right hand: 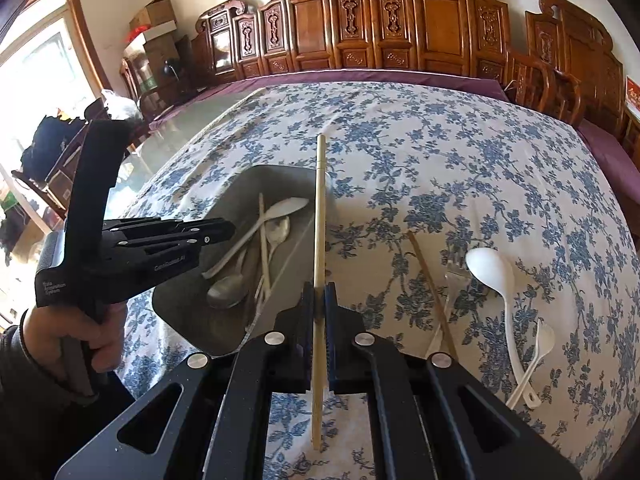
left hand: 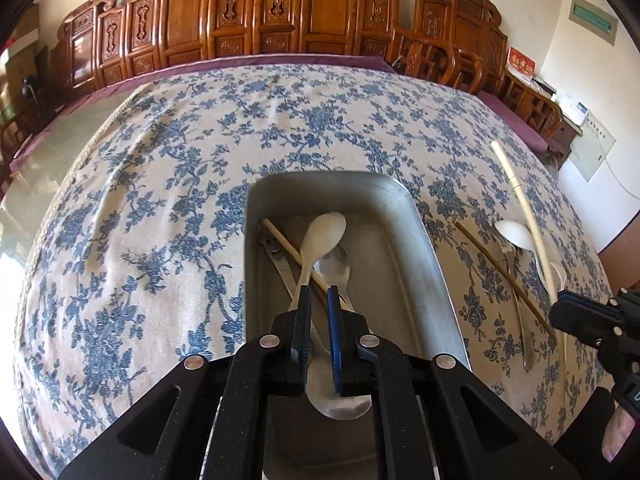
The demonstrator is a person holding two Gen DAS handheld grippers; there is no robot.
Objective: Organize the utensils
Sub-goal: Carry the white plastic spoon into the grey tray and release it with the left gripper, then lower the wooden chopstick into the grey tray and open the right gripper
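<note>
Right wrist view: right hand-held gripper [right hand: 319, 300] clenched on a long pale bamboo chopstick [right hand: 319, 216], long axis running straight ahead along the fingers, far tip over the near right rim of the grey rectangular metal tray [right hand: 192, 312]. Tray just left of the grip, so only a short leftward carry seems needed. Inside the tray: a white plastic spoon [right hand: 276, 210], a steel spoon [right hand: 226, 294], another chopstick. Left hand-held gripper [left hand: 319, 300] poised over the tray, clamped on a steel spoon handle [left hand: 320, 360]. Out to the right on the blue-flowered counter cloth [right hand: 460, 160]: a darker brown chopstick [right hand: 432, 292], a clear plastic fork [right hand: 450, 280], two white plastic spoons [right hand: 496, 276], all waiting.
</note>
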